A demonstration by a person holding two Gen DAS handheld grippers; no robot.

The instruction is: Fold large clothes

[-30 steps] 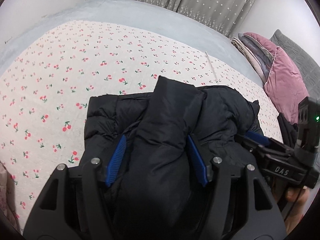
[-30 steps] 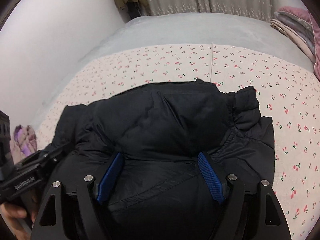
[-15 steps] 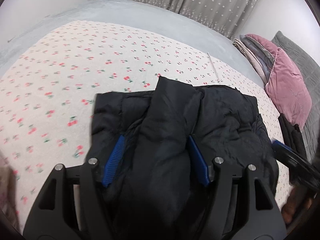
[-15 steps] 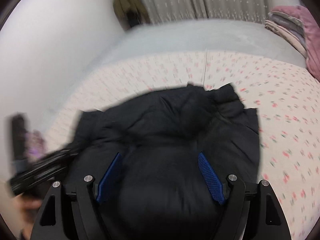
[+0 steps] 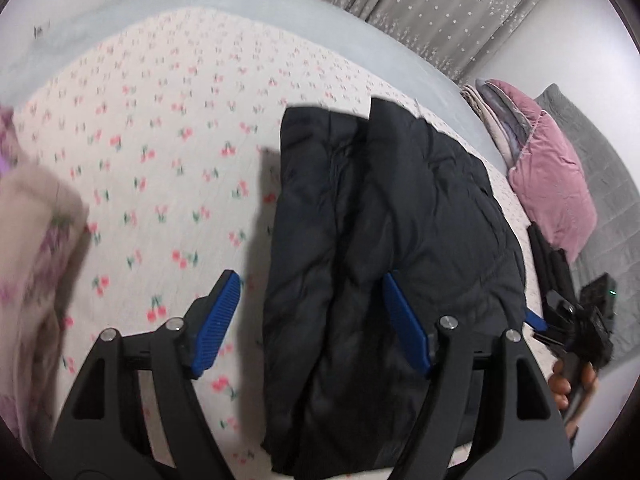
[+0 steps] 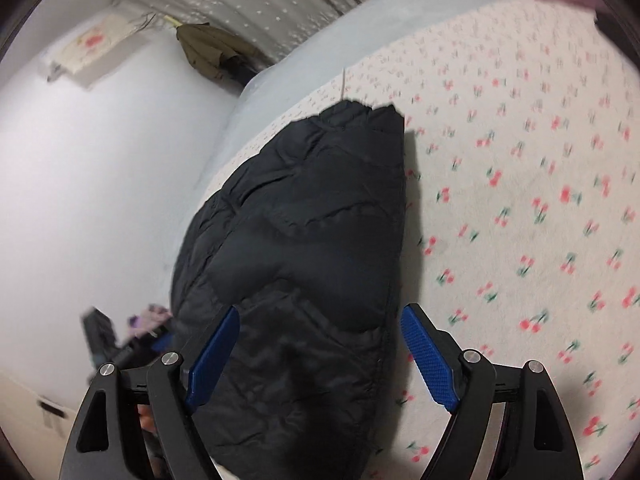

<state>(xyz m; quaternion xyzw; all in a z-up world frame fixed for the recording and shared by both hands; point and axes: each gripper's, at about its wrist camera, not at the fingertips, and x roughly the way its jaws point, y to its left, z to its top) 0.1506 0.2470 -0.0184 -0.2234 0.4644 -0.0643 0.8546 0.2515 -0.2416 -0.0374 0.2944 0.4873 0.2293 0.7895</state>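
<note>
Both views blurred; black jacket (image 5: 384, 240) near edge cut off.

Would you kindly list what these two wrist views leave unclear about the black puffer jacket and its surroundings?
- Left wrist view: the black puffer jacket's near hem is cut off behind the left gripper.
- Left wrist view: the pale fabric pile is motion-blurred, its kind unreadable.
- Right wrist view: the jacket hides the left gripper's jaws.

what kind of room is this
Most likely a bedroom. A black quilted puffer jacket lies on a bed with a cream cherry-print sheet, pink and grey velvet pillows are stacked at one end, and grey star-dotted curtains hang behind.
</note>
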